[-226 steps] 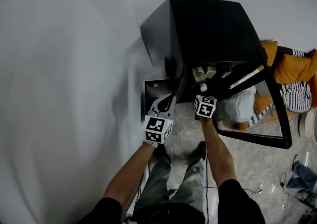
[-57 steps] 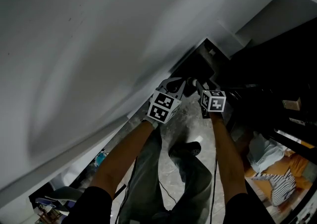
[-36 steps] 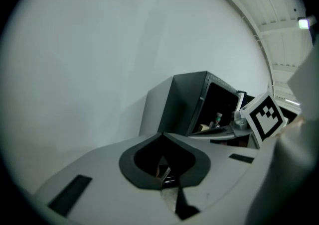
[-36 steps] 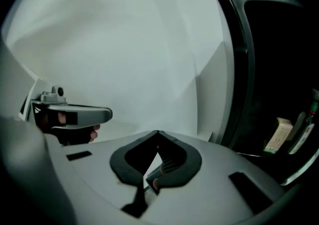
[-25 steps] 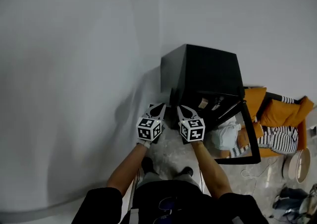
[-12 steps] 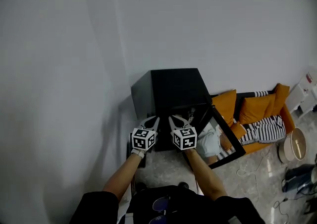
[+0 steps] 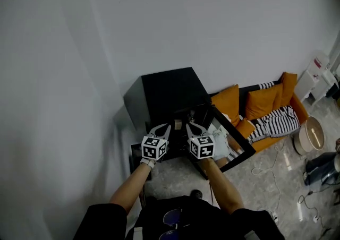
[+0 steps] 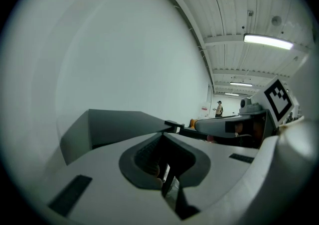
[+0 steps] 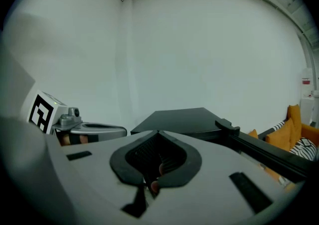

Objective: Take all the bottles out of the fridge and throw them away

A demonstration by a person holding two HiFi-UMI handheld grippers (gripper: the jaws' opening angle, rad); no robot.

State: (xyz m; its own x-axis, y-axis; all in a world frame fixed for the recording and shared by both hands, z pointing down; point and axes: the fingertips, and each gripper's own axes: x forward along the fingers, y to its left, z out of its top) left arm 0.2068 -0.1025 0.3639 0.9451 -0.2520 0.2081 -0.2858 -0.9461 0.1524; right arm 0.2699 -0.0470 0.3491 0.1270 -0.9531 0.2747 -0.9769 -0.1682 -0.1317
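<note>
A: How are the two grippers held?

B: The left gripper [image 7: 163,127] and the right gripper [image 7: 191,126] are held side by side, near each other but apart, just in front of the black fridge [image 7: 170,89]. Both are pointed towards it, and their marker cubes are turned up to the head view.

A: How are the jaws set?

B: In each gripper view the jaws are seen closed, tip against tip. Nothing is clamped between them.

A: Where is the fridge placed?

B: It is stood on the grey floor [image 7: 178,179] against the white wall [image 7: 159,21]. Its door [image 7: 229,143], a dark frame round a glass panel, is swung open to the right.

A: Can the bottles be located?

B: That cannot be told. The inside of the fridge is dark and partly covered by the grippers, so what is kept there cannot be made out.

A: What else is shown?

B: Beyond the open door a sofa with orange cushions [image 7: 258,107] is seen, and a black-and-white striped cloth [image 7: 276,123] is laid on it. Farther right a round pale basket [image 7: 311,134] is set on the floor. In the left gripper view a person [image 8: 218,109] is seen far off, under a lit ceiling lamp [image 8: 266,41].
</note>
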